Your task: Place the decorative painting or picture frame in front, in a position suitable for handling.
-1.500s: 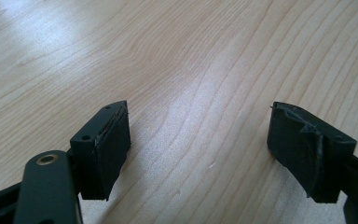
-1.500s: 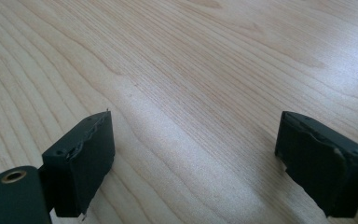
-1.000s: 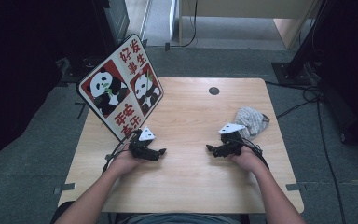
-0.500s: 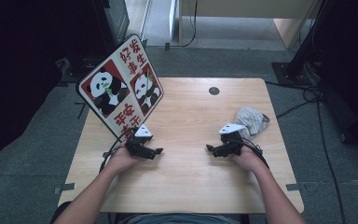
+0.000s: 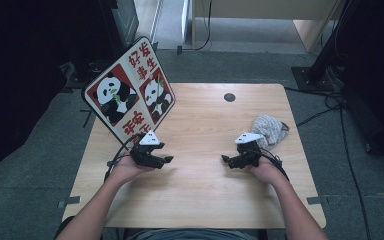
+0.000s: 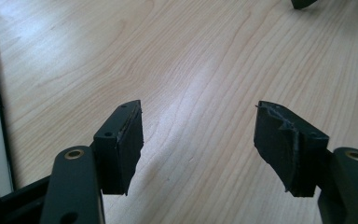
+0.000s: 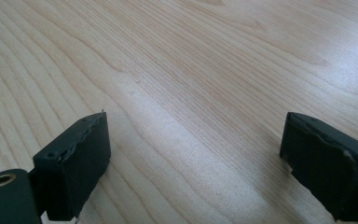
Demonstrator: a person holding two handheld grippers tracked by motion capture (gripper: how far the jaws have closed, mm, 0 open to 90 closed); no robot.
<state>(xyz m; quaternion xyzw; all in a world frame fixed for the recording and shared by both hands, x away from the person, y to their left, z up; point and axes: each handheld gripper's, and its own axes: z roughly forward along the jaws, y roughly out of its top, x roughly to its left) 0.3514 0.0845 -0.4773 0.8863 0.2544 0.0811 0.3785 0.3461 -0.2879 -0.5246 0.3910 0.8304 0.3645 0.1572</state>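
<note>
While both grippers hang empty, left gripper (image 5: 166,160) jaws just narrowing, right gripper (image 5: 226,160) wide, the panda sign (image 5: 128,91) leans at the table's (image 5: 200,200) left edge: probably light, stiff, slick; pinch its rim.

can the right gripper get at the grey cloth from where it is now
Probably yes: the grey cloth lies on the table just beyond the right gripper, nothing between them, though its open jaws point away, so the hand must turn.
</note>
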